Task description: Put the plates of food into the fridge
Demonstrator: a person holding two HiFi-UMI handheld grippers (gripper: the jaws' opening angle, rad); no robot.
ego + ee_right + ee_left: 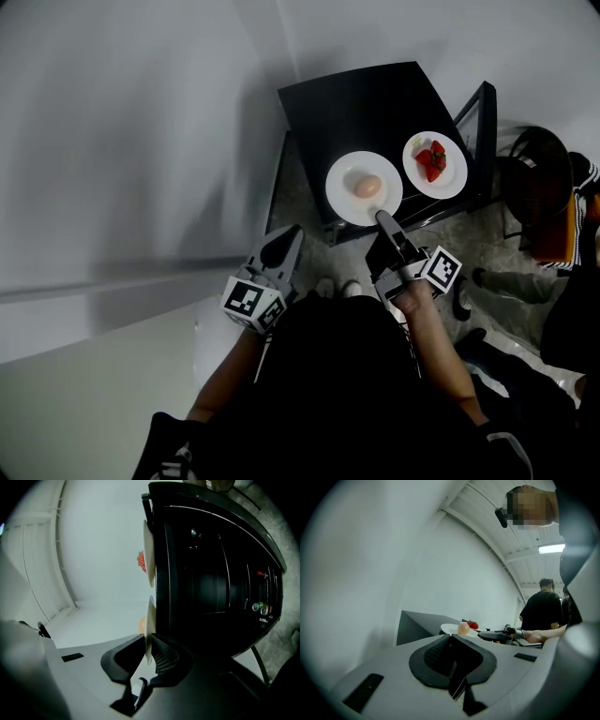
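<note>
Two white plates stand on a small black table (375,103). The near plate (349,192) holds a round peach-coloured food (367,186); the far plate (452,178) holds strawberries (432,161). My right gripper (382,217) is at the near plate's front rim. In the right gripper view that rim (149,620) runs edge-on between the jaws of the right gripper (149,641), which is shut on it. The strawberry plate (148,555) lies beyond. My left gripper (286,239) hangs left of the table, shut and empty (451,639).
A large white surface (103,187) fills the left side, beside the table. A dark round seat (539,178) and people's feet (487,277) are to the right of the table. In the left gripper view a person in black (541,609) stands beyond the table.
</note>
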